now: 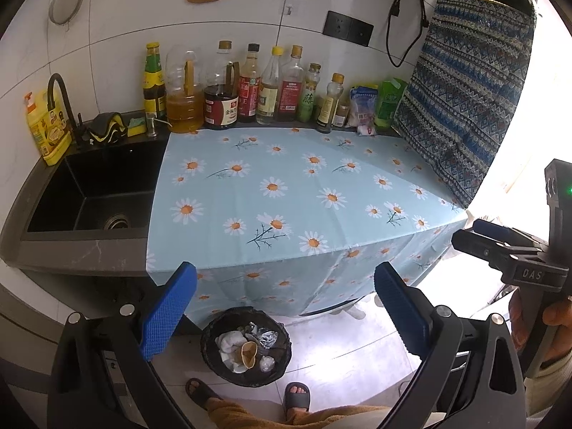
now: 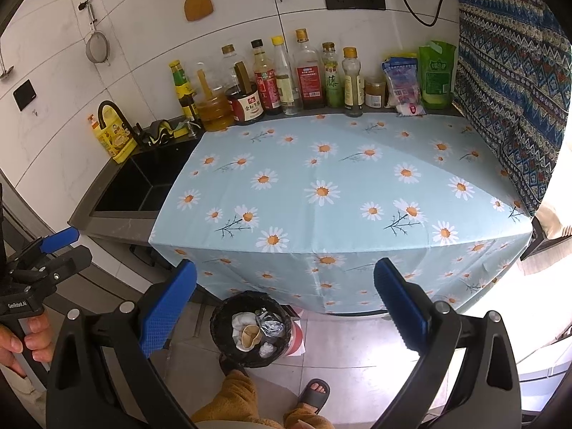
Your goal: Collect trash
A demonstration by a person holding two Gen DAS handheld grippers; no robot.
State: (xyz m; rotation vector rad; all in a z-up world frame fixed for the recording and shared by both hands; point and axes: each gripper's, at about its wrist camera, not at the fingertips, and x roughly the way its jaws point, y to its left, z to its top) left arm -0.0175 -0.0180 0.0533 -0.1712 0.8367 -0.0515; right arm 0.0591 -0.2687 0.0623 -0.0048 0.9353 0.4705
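Note:
A black trash bin point(image 1: 211, 354) point(image 2: 218, 325) stands on the floor below the counter's front edge. Inside it lie a crushed brown paper cup point(image 1: 248, 354) point(image 2: 249, 336), white tissue point(image 1: 228, 341) point(image 2: 240, 321) and crumpled foil point(image 1: 266, 336) point(image 2: 270, 327). My left gripper point(image 1: 286, 307) is open and empty, held above the bin in front of the counter. My right gripper point(image 2: 286, 304) is open and empty too, at about the same height. Each gripper shows at the edge of the other's view, the right one point(image 1: 475, 237) and the left one point(image 2: 66, 245). The daisy-print cloth point(image 1: 286, 186) point(image 2: 339, 186) on the counter carries no loose trash.
Several sauce and oil bottles point(image 1: 250, 85) point(image 2: 286, 75) line the back wall, with pouches point(image 2: 436, 75) at their right. A black sink point(image 1: 96, 193) point(image 2: 139, 186) lies left of the cloth. A patterned curtain point(image 1: 464, 100) hangs on the right. A person's sandalled feet point(image 1: 296, 393) stand by the bin.

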